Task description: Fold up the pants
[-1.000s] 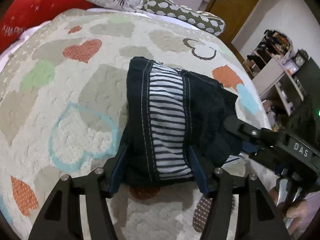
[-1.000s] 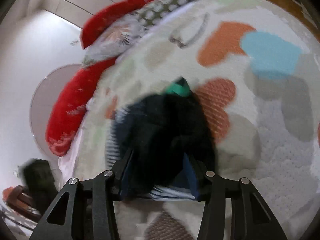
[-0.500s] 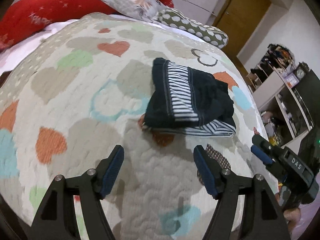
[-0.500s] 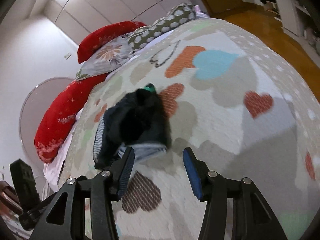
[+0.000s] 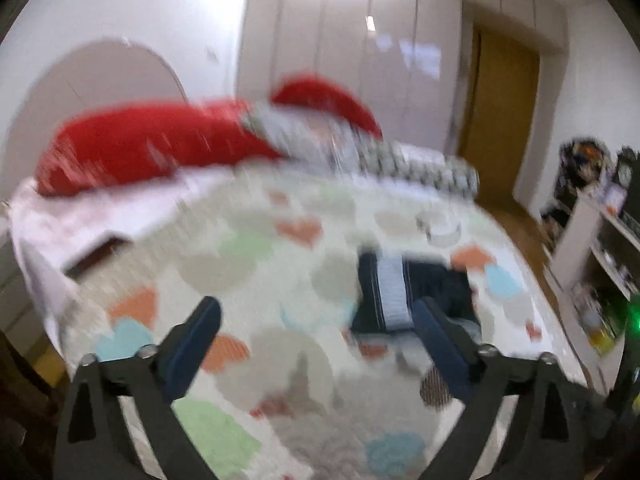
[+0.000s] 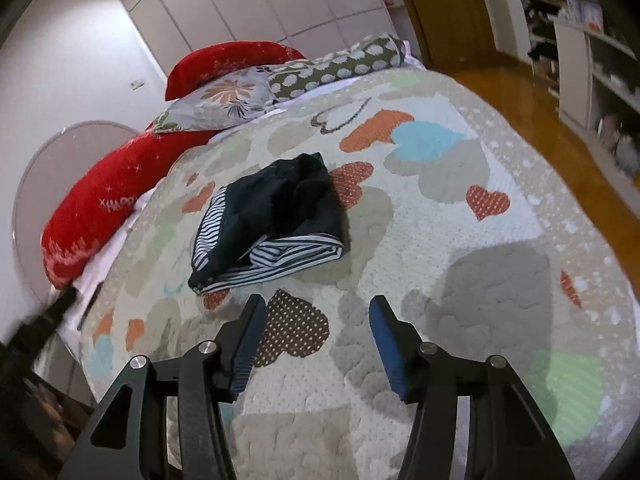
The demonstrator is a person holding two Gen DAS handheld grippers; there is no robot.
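Observation:
The dark navy pants (image 6: 276,216) with white-striped panels lie folded in a compact bundle on the heart-patterned quilt (image 6: 460,240). In the blurred left wrist view the pants (image 5: 400,292) lie behind the right finger. My left gripper (image 5: 316,320) is open and empty, held well back from the bundle. My right gripper (image 6: 316,324) is open and empty, a short way in front of the bundle, over the quilt.
Red pillows (image 6: 108,200), a floral pillow (image 6: 216,104) and a dotted bolster (image 6: 340,64) lie at the head of the bed. A wooden floor (image 6: 540,112) and white shelves (image 6: 592,60) are to the right. A wooden door (image 5: 500,120) stands behind.
Both grippers have let go of the pants and drawn back from them. The folded bundle stays on the quilt. The left view has swung upward and is blurred.

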